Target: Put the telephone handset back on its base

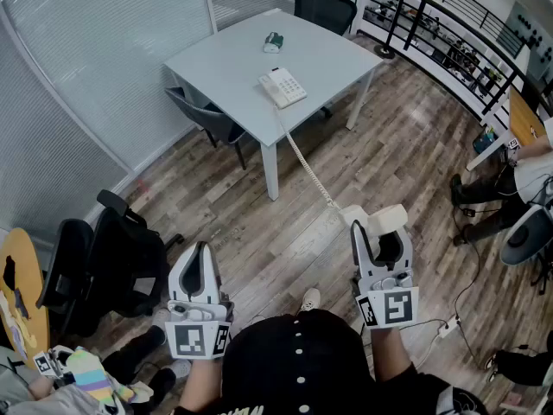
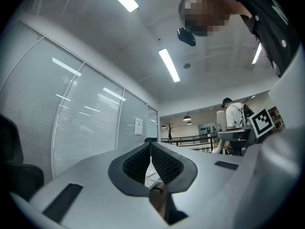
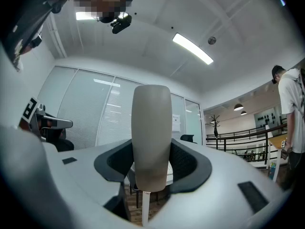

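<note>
The handset [image 3: 151, 132] is a smooth, rounded bar of off-white plastic. It stands upright between the dark ribbed pads of the right gripper [image 1: 380, 240], which is clamped on its middle. A white coiled cord [image 1: 302, 158] runs taut from it across the wood-plank floor [image 1: 397, 137] and up over the table edge. It ends at the base [image 1: 282, 86], a flat white box with a keypad. The base sits on a square white table [image 1: 233, 59] well away from the handset, its cradle empty. A small dark-and-white object [image 1: 273, 42] lies further back on the same tabletop.

Both grippers have glossy white shells with a marker cube at the rear, and both are held out roughly level toward the table. The left gripper [image 2: 151, 162] is pinched closed on nothing, its textured pads meeting in a narrow V. Black office chairs [image 1: 121, 262] stand to the left beside a glass wall with blinds [image 1: 104, 50].
</note>
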